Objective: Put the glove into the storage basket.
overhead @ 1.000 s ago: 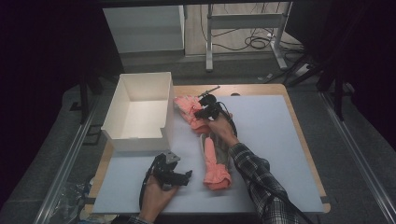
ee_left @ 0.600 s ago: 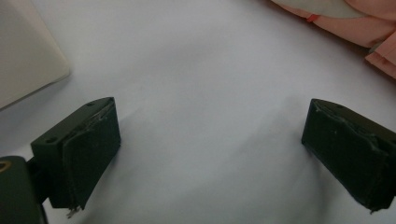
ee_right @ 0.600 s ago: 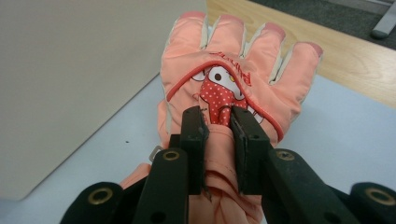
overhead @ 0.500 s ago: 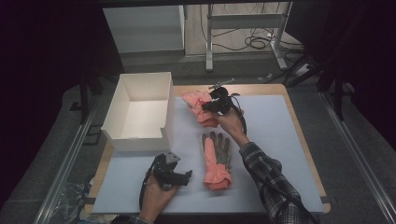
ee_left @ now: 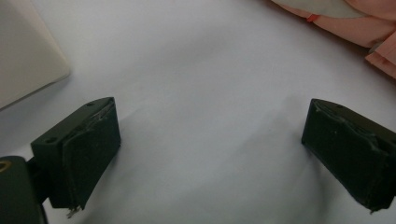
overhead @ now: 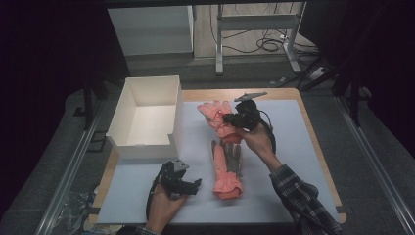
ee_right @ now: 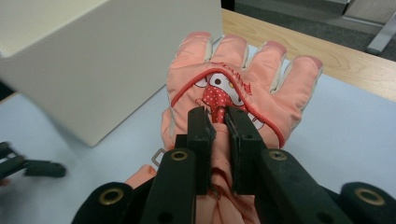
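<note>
Two pink gloves lie on the pale mat. The far glove (overhead: 215, 113) (ee_right: 243, 88) has a cartoon face on its back, and its fingers point to the table's far edge. My right gripper (overhead: 234, 120) (ee_right: 219, 119) is shut on a pinch of fabric on this glove's back. The near glove (overhead: 226, 169) lies flat, grey palm up, with its cuff toward the person. My left gripper (overhead: 185, 184) (ee_left: 210, 154) rests open over bare mat left of the near glove, nothing between its fingers (ee_left: 88, 149). A pink glove edge (ee_left: 355, 18) shows beyond them.
An open white box (overhead: 147, 117) (ee_right: 107, 60) (ee_left: 23, 46) stands at the table's left, close beside the far glove. The wooden table edge (overhead: 274, 93) runs along the back. Bare mat (overhead: 303, 147) spreads to the right of the gloves.
My right gripper has drawn the far glove a little back and to the right, away from the near glove. The left gripper has stayed where it was, open.
</note>
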`<state>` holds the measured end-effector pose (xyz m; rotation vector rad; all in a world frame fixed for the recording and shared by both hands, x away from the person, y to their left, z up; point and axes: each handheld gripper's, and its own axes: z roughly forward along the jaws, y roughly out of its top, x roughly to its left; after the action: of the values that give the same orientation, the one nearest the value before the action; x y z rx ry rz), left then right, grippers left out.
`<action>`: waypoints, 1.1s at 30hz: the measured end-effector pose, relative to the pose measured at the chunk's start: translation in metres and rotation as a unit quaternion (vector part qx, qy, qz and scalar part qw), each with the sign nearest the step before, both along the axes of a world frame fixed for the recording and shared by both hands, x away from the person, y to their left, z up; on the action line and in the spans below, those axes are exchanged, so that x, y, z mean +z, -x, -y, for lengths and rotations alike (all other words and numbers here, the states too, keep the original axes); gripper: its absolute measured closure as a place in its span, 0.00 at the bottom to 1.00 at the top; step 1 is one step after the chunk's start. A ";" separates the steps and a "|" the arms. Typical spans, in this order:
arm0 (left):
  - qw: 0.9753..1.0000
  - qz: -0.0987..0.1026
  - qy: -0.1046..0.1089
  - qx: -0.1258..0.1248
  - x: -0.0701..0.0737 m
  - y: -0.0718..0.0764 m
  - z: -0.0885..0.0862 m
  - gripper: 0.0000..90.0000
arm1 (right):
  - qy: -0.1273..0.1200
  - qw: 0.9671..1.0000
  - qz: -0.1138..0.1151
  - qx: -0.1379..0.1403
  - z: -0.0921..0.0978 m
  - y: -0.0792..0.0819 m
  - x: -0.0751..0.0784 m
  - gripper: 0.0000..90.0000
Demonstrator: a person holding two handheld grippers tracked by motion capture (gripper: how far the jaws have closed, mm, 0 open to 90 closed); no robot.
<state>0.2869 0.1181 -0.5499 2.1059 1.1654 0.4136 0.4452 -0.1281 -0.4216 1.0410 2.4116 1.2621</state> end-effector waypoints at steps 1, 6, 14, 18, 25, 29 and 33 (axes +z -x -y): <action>1.000 0.000 0.000 0.000 0.000 0.000 0.000 0.05 | -0.004 1.000 0.002 0.000 0.003 0.005 0.002 0.90; 1.000 0.000 -0.002 -0.001 0.000 0.000 0.000 0.05 | -0.016 1.000 0.004 0.002 0.017 0.031 0.009 0.90; 1.000 0.000 0.001 0.002 0.000 0.000 0.000 0.05 | -0.030 0.999 0.010 0.002 0.033 0.078 0.010 0.90; 1.000 -0.001 0.002 0.002 0.000 0.000 0.000 0.05 | -0.029 0.999 0.017 -0.001 0.038 0.101 0.005 0.90; 1.000 -0.001 0.002 0.002 0.000 0.000 0.000 0.05 | -0.029 0.999 0.030 -0.022 0.038 0.125 -0.017 0.90; 1.000 0.001 0.001 0.002 0.000 0.000 0.000 0.05 | -0.037 0.999 0.007 -0.025 0.037 0.124 -0.039 0.87; 1.000 0.000 0.002 0.002 0.000 0.000 0.000 0.05 | -0.024 0.999 -0.004 -0.022 0.038 0.123 -0.051 0.75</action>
<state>0.2868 0.1177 -0.5498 2.1007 1.1705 0.4132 0.3227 -0.1661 -0.4730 1.1080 2.3608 1.3084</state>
